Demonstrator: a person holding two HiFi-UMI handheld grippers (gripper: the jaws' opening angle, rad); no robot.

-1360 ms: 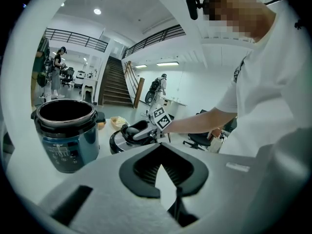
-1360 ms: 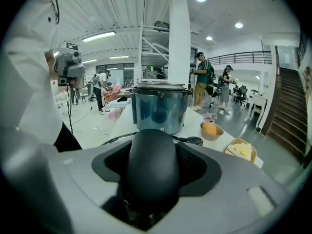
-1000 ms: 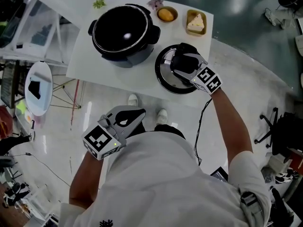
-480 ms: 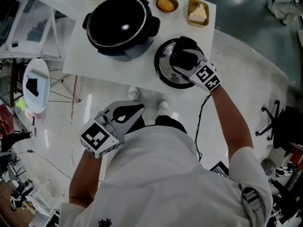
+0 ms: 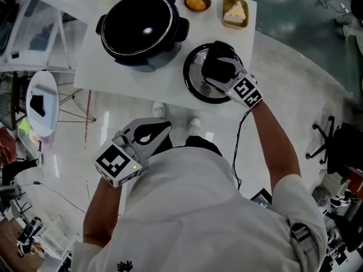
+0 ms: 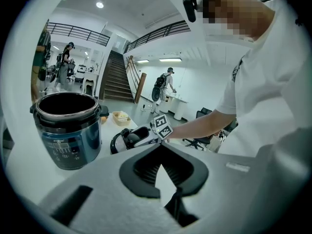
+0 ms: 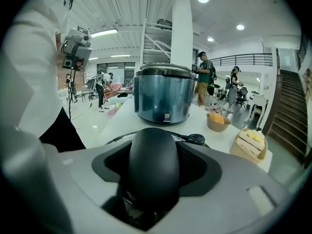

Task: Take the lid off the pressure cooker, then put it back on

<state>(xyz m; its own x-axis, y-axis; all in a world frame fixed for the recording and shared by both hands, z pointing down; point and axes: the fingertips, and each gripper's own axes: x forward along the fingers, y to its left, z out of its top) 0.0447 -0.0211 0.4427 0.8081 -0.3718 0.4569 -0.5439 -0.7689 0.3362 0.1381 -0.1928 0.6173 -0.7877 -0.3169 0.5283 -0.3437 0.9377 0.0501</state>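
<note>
The dark pressure cooker (image 5: 142, 30) stands open on the white table (image 5: 130, 86), also seen from the left gripper view (image 6: 68, 130) and from the right gripper view (image 7: 163, 99). To its right its round lid (image 5: 193, 86) lies flat on the table. My right gripper (image 5: 218, 67) sits over the lid. Its jaws close round the black lid handle (image 7: 153, 169), which fills the gap between them. My left gripper (image 5: 156, 135) hangs near my body, below the table's near edge. Its jaw tips meet with nothing held (image 6: 161, 147).
Behind the lid stand a small bowl with an orange thing (image 5: 196, 3) and a tray with a cake slice (image 5: 235, 13). A white round stand (image 5: 41, 103) is on the floor at the left, and an office chair (image 5: 334, 152) at the right.
The right gripper stays on the lid's handle and the lid stays on the table. The left gripper keeps its place. Only the head view shifts a little.
</note>
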